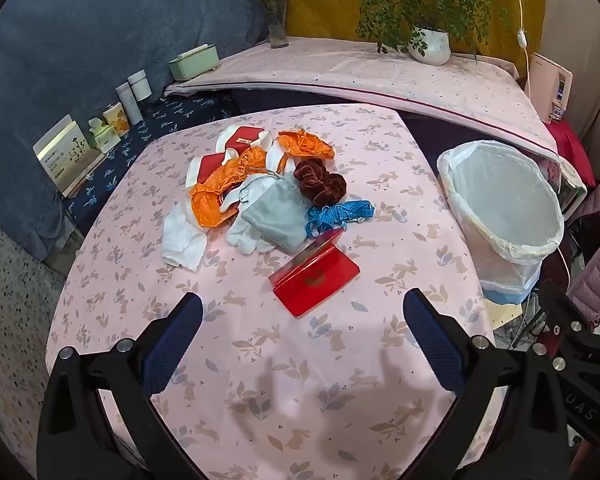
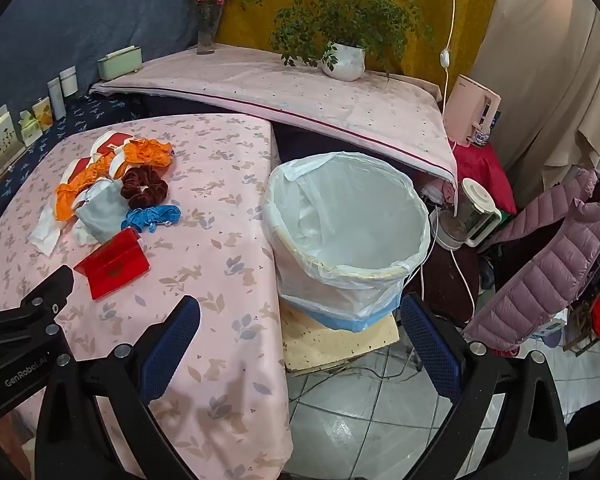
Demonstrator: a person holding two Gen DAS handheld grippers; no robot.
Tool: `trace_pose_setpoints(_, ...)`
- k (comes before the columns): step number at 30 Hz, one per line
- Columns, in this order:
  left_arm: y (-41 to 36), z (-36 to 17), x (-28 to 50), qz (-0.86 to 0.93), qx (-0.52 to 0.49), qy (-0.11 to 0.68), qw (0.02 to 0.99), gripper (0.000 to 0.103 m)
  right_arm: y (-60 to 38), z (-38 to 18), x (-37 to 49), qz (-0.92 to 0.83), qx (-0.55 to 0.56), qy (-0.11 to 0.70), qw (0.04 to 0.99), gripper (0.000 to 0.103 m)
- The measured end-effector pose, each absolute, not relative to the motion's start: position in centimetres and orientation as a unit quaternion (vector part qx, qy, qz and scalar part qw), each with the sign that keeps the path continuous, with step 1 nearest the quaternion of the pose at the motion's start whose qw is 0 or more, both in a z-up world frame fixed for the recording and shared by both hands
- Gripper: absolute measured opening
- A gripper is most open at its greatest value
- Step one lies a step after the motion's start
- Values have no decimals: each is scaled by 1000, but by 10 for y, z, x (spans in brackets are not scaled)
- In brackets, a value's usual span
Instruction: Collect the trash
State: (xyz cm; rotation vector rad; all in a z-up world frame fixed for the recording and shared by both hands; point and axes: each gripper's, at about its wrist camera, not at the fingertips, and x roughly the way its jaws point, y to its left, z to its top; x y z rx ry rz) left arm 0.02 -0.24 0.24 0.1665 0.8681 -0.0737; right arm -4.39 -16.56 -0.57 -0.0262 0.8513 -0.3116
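A heap of trash lies on the pink table (image 1: 300,380): orange plastic bags (image 1: 220,184), red-and-white paper cups (image 1: 244,140), a white tissue (image 1: 182,236), a grey pouch (image 1: 276,216) on a white glove (image 1: 242,236), a brown scrunchie (image 1: 320,180), a blue strap (image 1: 338,214) and a red open booklet (image 1: 314,276). The bin with a clear liner (image 2: 348,220) stands right of the table. My left gripper (image 1: 302,320) is open and empty, short of the booklet. My right gripper (image 2: 300,328) is open and empty, in front of the bin.
A higher pink-covered shelf (image 2: 300,92) behind holds a potted plant (image 2: 344,60), a flower vase (image 2: 206,36) and a green box (image 2: 120,62). Small boxes and jars (image 1: 116,120) line the left. A purple jacket (image 2: 548,260), a kettle (image 2: 476,208) and cables sit right of the bin.
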Motion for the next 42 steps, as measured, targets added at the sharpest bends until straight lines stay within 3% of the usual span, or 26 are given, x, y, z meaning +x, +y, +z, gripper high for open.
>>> trace_pose_setpoints(42, 0, 3, -2, -31, 75, 418, 905, 96, -160, -7, -43, -155, -17, 410, 899, 96)
